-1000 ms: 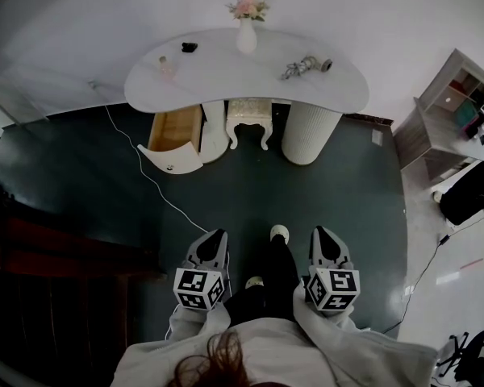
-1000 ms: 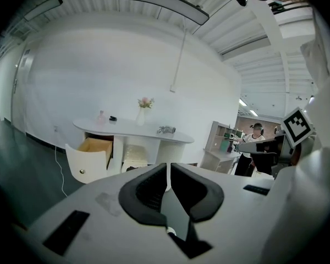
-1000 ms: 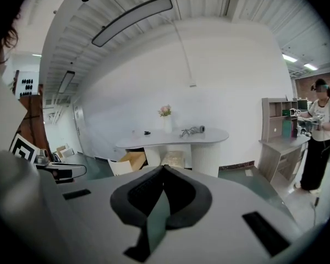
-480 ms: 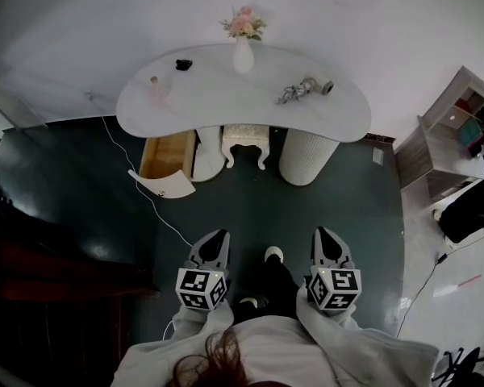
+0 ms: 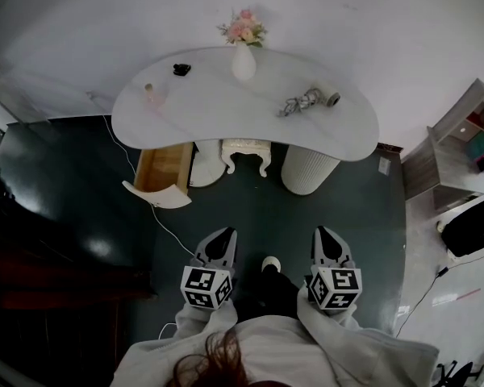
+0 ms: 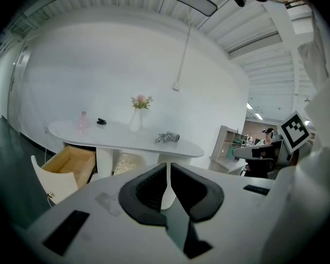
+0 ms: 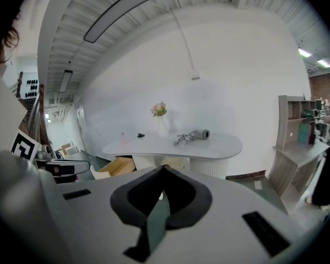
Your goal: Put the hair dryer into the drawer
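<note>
My left gripper (image 5: 224,235) and right gripper (image 5: 323,234) were closed and empty; the hair dryer (image 5: 306,101) lay untouched at one o'clock, the drawer (image 5: 163,168) open at eleven.

We see a white table (image 5: 226,115) on a dark teal floor (image 5: 258,200). On the table lie a silver-grey hair dryer (image 5: 306,101) and a white vase (image 5: 244,63) of pink flowers (image 5: 244,29). Under the table, the drawer (image 5: 163,168) is pale wood inside and white in front.
</note>
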Tool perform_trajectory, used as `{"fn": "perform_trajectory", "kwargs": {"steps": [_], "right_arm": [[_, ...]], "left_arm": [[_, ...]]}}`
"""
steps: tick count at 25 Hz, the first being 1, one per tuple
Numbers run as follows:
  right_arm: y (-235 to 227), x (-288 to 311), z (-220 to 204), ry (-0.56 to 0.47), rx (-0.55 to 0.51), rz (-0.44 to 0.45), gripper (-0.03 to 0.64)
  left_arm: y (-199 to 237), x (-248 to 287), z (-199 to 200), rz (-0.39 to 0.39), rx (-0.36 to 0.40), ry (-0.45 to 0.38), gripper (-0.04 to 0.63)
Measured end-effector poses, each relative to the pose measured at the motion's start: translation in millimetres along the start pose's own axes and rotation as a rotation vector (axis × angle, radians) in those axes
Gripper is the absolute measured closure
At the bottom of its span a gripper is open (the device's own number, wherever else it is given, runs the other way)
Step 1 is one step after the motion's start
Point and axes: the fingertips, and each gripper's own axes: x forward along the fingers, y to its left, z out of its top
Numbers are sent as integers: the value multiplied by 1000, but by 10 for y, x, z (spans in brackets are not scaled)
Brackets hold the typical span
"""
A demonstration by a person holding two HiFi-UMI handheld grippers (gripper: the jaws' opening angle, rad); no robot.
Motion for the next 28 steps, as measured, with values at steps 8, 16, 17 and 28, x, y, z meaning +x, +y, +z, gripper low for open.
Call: {"fn": "perform_trajectory", "kwargs": {"steps": [8, 16, 17, 28], "right_arm": [[-318, 274, 72, -3, 17, 5, 568], [-474, 444, 178, -2, 13, 18, 568], [-473, 467, 184, -1, 12, 23, 568], [-391, 522, 130, 11, 14, 51, 568]], "left_arm": [[-33, 411, 68, 4, 10, 7, 564], [-85, 651, 157, 6, 12, 4, 565], [-69, 659, 160, 12, 9, 3, 565], [41, 619, 166, 49, 1, 0, 563]]}}
